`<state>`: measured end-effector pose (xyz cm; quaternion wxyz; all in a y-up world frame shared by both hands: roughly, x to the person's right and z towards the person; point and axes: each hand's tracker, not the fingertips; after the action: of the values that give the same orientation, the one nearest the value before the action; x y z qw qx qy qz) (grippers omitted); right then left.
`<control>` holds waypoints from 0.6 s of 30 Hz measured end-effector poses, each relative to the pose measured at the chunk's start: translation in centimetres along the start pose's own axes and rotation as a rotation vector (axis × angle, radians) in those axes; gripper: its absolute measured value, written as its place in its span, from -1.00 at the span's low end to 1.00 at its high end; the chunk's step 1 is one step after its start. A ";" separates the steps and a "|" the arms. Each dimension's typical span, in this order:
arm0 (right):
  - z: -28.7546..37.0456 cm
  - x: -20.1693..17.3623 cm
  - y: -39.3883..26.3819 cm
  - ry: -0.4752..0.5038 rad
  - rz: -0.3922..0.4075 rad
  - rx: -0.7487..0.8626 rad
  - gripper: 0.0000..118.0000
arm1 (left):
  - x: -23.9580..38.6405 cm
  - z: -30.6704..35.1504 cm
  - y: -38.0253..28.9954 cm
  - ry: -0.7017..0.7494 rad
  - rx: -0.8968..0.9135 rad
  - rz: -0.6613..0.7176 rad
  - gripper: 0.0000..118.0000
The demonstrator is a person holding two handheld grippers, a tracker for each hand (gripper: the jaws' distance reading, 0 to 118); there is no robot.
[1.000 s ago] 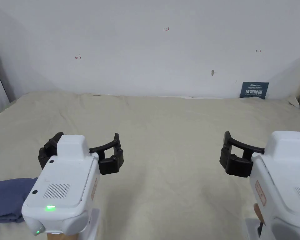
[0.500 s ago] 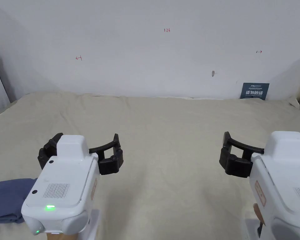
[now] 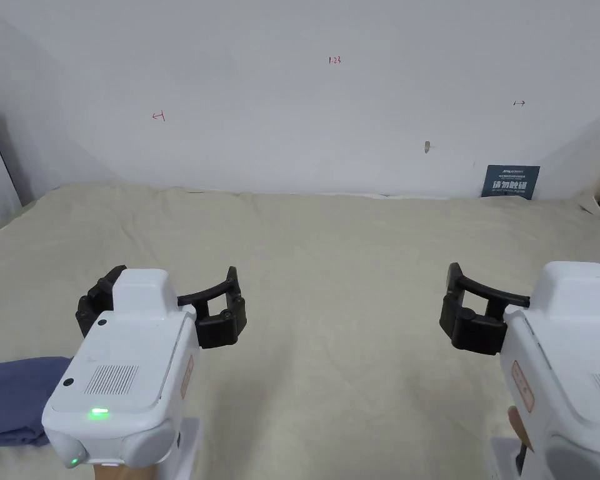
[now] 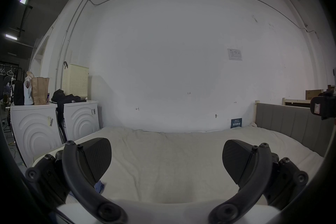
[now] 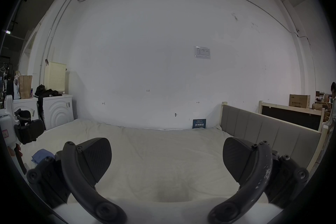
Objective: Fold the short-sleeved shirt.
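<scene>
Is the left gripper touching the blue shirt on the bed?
Apart. In the left gripper view the left gripper has its tongs spread wide over bare sheet, and the blue shirt lies crumpled below and behind the left one.

— Where is the shirt point(image 3: 14, 400)?

— At the near left edge of the cream bed cover point(image 3: 330, 262), a blue-grey bundle of soft cloth.

— Spread flat?

— No, bunched up in rumpled folds (sleeves and collar cannot be made out), lying loose on the cover.

The blue shirt point(image 3: 14, 400) is cut off by the frame's left edge.
</scene>
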<state>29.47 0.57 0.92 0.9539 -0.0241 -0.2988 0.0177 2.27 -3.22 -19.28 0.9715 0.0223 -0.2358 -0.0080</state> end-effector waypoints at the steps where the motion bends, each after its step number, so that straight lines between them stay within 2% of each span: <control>1: 0.0 0.0 0.0 0.001 0.000 -0.002 1.00 | 0.0 0.0 0.0 -0.001 -0.001 -0.001 1.00; 13: -0.5 0.0 0.5 0.003 -0.031 -0.063 1.00 | -0.3 0.0 0.2 -0.004 -0.001 -0.004 1.00; 18: -1.4 -0.3 1.8 -0.063 -0.111 -0.288 1.00 | -0.5 0.1 0.3 -0.005 -0.001 -0.004 1.00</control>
<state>30.00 2.26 -0.51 0.9302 -0.1435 -0.3289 -0.0774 1.84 -2.89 -19.42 0.9709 0.0222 -0.2382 -0.0102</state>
